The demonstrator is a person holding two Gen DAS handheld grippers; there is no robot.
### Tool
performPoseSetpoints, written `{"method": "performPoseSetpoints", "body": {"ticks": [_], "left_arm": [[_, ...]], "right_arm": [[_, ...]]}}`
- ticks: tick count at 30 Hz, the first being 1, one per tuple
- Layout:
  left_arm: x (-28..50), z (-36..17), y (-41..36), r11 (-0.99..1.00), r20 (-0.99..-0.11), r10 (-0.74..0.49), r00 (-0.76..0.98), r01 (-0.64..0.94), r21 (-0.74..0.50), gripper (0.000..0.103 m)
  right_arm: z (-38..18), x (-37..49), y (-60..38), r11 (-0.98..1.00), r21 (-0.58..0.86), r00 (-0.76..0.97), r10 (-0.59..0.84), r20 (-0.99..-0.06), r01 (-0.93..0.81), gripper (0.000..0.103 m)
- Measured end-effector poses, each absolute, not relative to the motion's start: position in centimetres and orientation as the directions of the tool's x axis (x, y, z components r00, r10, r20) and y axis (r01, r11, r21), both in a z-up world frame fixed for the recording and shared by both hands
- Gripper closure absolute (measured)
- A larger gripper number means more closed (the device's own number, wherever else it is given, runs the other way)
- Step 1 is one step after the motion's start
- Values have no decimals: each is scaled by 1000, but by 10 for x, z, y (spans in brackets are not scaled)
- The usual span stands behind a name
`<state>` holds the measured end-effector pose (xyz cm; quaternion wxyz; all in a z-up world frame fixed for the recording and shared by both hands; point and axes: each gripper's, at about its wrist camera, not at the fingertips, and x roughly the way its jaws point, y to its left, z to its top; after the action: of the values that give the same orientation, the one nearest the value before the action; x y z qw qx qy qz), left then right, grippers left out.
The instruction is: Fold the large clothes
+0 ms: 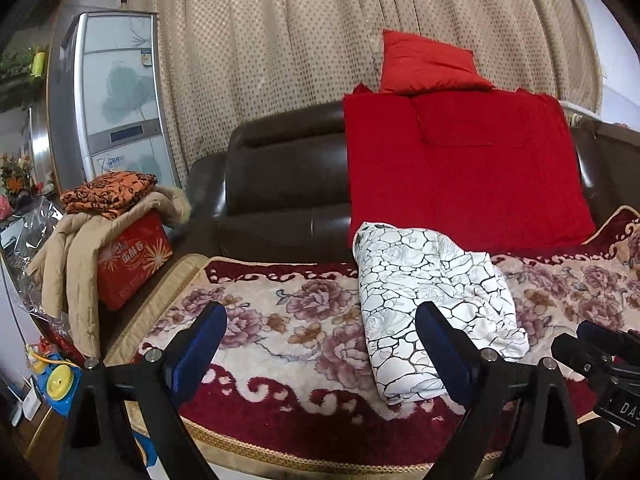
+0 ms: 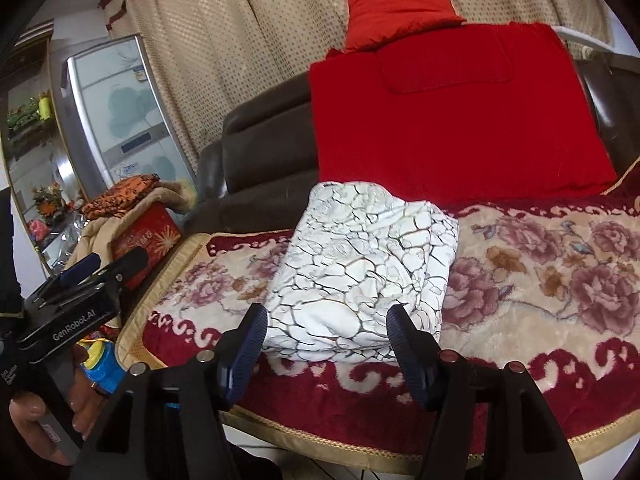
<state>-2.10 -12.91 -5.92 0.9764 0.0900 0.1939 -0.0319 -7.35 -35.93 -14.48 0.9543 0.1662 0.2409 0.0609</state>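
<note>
A folded white garment (image 2: 360, 272) with a dark crackle print lies on a floral blanket (image 2: 540, 272) spread over a brown leather sofa (image 2: 264, 152), with a red cushion (image 2: 452, 112) at the garment's 12 o'clock and a smaller red pillow (image 2: 396, 16) above that. In the right wrist view the right gripper (image 2: 326, 354) hovers at the garment's 6 o'clock edge, its blue-padded fingers (image 2: 248, 344) spread wide and holding nothing. At 9 o'clock in that view the left gripper (image 2: 102, 266) is seen from the side, its body marked "GenRobot.AI", gripped by a bare hand (image 2: 48, 420); its fingers stand apart. The left wrist view confirms it: the left gripper (image 1: 320, 354) is spread open above the blanket, the garment (image 1: 432, 312) at its 1 o'clock. The right gripper (image 1: 592, 344) shows at 3 o'clock there, with "DAS" readable on its body. A red box (image 1: 132, 260) with Chinese lettering, too blurred to read, sits at 9 o'clock under a tan coat (image 1: 76, 264) and orange patterned cloth (image 1: 108, 194).
</note>
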Motion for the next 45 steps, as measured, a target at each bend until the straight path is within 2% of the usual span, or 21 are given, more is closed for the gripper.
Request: {"method": "performPoseSetpoints", "body": {"ticks": [16,22,34,45], "left_arm": [[-77,-9,-101,991,-379,37,925,14,132,7],[-103,8,-95,986,-344,70,936,-13,165,7],[-143,38,-83,989,-283,38,958,4,148,7],[-168,61,-75,987,-251,44,967,-3,162,7]], "right_arm": [[-76,-133,-325,955,282,916,192,-353,-92,32],[-63,-149,-315,956,275,917,199,-345,-104,32],[-53,-175,-306,960,268,912,175,-370,-76,32],[-23,-206,-296,966,245,922,171,-347,-87,31]]}}
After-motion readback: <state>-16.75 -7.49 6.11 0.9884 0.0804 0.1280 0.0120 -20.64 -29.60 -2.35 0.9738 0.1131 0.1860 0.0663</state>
